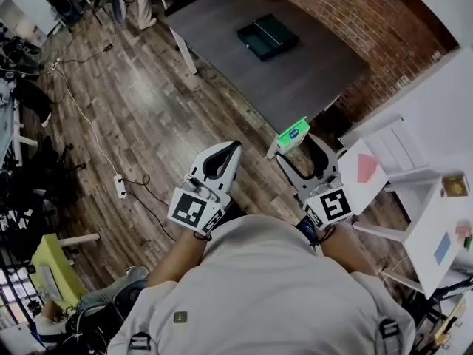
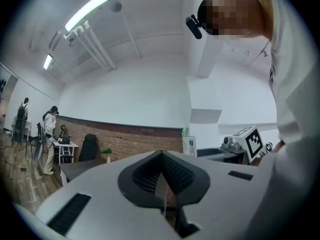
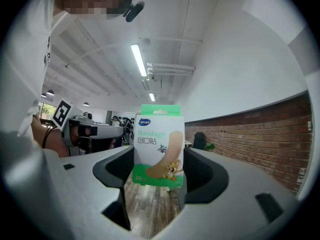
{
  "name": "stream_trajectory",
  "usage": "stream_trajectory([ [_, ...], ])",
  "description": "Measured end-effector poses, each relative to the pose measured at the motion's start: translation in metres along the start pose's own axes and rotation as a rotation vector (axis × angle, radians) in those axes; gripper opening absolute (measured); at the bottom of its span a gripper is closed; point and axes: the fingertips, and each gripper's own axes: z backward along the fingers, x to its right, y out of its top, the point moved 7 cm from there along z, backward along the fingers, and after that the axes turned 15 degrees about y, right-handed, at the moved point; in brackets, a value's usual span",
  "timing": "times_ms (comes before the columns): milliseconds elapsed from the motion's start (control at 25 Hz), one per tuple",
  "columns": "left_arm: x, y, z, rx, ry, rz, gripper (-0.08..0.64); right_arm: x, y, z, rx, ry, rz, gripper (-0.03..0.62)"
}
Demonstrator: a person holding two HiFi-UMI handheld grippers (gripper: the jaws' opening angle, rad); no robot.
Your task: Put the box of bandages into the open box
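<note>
The box of bandages (image 1: 293, 134), white with a green edge, hangs in the air between the jaws of my right gripper (image 1: 297, 148), which is shut on it. In the right gripper view the box of bandages (image 3: 157, 146) stands upright, pinched at its sides by the right gripper (image 3: 157, 160). My left gripper (image 1: 230, 148) is beside it to the left, jaws together and empty; the left gripper (image 2: 162, 156) shows the same in its own view. The open box (image 1: 267, 37), dark green, sits far ahead on a dark table (image 1: 295, 80).
A brick wall (image 1: 355, 13) runs behind the dark table. White furniture (image 1: 432, 224) with small coloured pieces stands at the right. A cable and power strip (image 1: 120, 186) lie on the wooden floor at the left, near a yellow-green stool (image 1: 52, 268).
</note>
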Motion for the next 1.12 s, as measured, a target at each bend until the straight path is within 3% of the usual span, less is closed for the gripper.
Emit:
stream_trajectory([
  [280,-0.074,0.014,-0.009,-0.023,-0.027,0.026,0.015,-0.004,0.013,-0.08,-0.003,0.009,-0.017,0.305],
  [560,-0.123,0.002,-0.026,-0.049,0.015,0.058,0.015,0.009,-0.001,-0.129,-0.029,0.041,-0.048,0.305],
  [1120,-0.168,-0.004,-0.157,-0.092,0.046,0.054,0.015,0.143,-0.014,-0.198,-0.022,0.077,-0.069,0.304],
])
